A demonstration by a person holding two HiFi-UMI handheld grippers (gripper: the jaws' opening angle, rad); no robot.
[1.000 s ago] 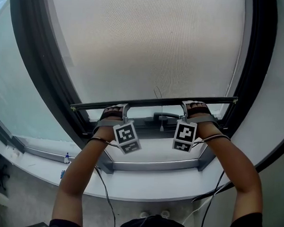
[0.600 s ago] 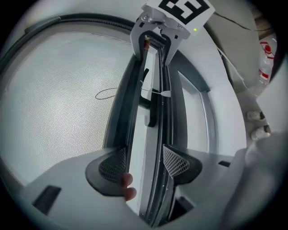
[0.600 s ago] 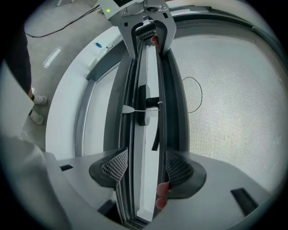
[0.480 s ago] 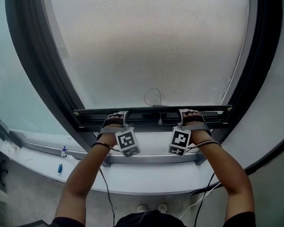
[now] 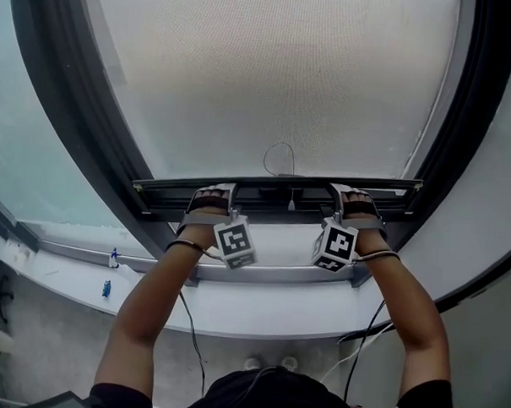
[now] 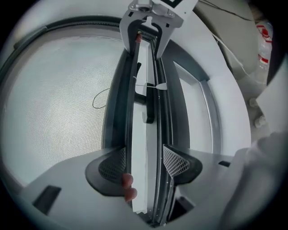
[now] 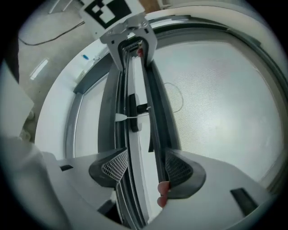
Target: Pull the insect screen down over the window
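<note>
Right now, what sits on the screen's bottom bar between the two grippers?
A thin cord loop and a dark handle, at the middle of the bottom bar; the left gripper view shows both.

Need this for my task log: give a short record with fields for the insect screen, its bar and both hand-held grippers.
insect screen: drawn down over most of the window
pull bar: level, above the lower frame rail; an uncovered strip shows between them
left hand-held gripper: jaws closed on the pull bar, left of its middle
right hand-held gripper: jaws closed on the pull bar, right of its middle
pull cord: loop against the mesh above the bar
task state: screen not yet fully down
</note>
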